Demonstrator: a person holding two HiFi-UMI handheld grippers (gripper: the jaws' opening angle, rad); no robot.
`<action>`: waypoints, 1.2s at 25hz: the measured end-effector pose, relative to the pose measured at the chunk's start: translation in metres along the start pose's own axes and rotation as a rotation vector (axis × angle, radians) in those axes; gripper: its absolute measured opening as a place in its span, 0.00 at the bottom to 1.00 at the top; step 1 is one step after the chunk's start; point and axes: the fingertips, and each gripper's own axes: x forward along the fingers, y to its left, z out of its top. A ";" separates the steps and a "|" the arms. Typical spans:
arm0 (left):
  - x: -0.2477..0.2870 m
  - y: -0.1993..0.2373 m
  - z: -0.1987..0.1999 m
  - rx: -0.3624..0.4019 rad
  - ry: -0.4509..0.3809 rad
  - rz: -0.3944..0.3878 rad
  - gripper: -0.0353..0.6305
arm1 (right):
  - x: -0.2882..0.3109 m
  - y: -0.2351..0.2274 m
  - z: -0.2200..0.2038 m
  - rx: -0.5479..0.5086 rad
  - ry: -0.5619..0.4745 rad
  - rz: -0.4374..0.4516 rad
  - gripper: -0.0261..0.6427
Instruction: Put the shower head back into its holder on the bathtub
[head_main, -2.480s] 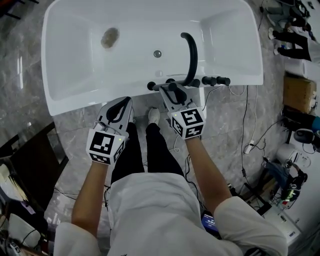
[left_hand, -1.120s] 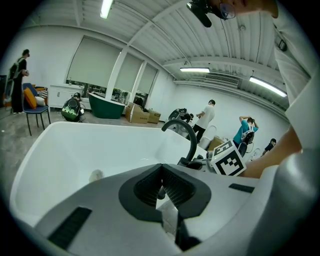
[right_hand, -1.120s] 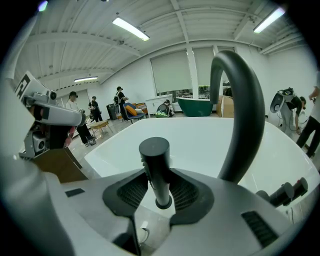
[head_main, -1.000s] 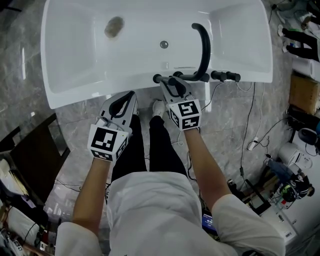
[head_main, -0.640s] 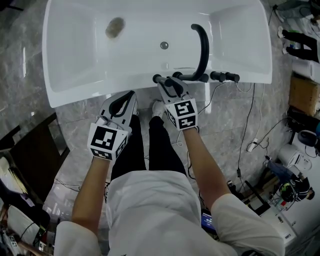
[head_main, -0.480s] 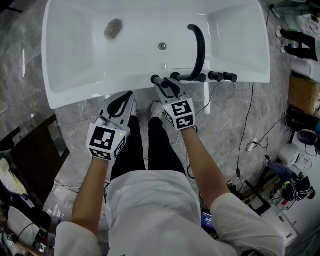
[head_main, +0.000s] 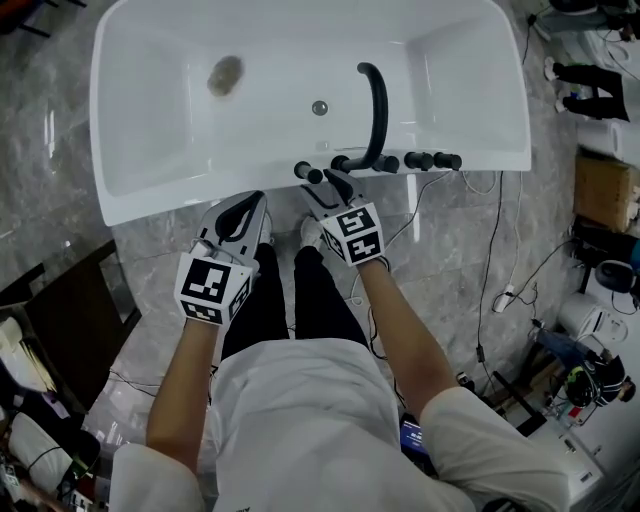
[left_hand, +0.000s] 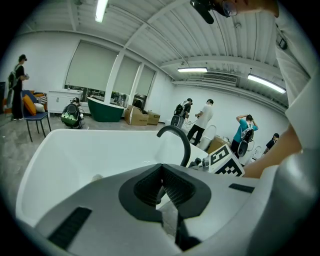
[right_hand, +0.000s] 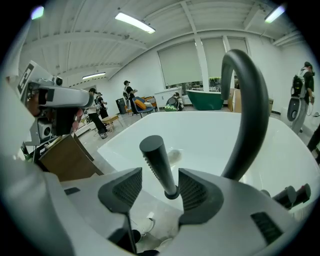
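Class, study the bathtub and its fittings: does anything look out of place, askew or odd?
One thing: a grey-brown patch lies on the white bathtub floor near its end at the head view's left; stain or object, I cannot tell. The shower head stands in its holder, leaning slightly.

Grey marble floor (head_main: 60, 170), white bathtub (head_main: 470, 100), cables (head_main: 495, 240)

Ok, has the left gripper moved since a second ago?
No. The left gripper still hovers at the bathtub's near rim, left of the shower head.
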 end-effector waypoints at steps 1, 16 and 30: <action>-0.001 -0.002 0.002 0.001 -0.003 0.003 0.07 | -0.004 0.000 0.001 -0.001 -0.003 0.002 0.37; -0.016 -0.027 0.046 0.022 -0.064 0.031 0.07 | -0.084 0.008 0.050 0.013 -0.128 0.037 0.09; -0.056 -0.057 0.134 0.124 -0.208 0.045 0.07 | -0.214 0.024 0.144 -0.013 -0.412 0.048 0.06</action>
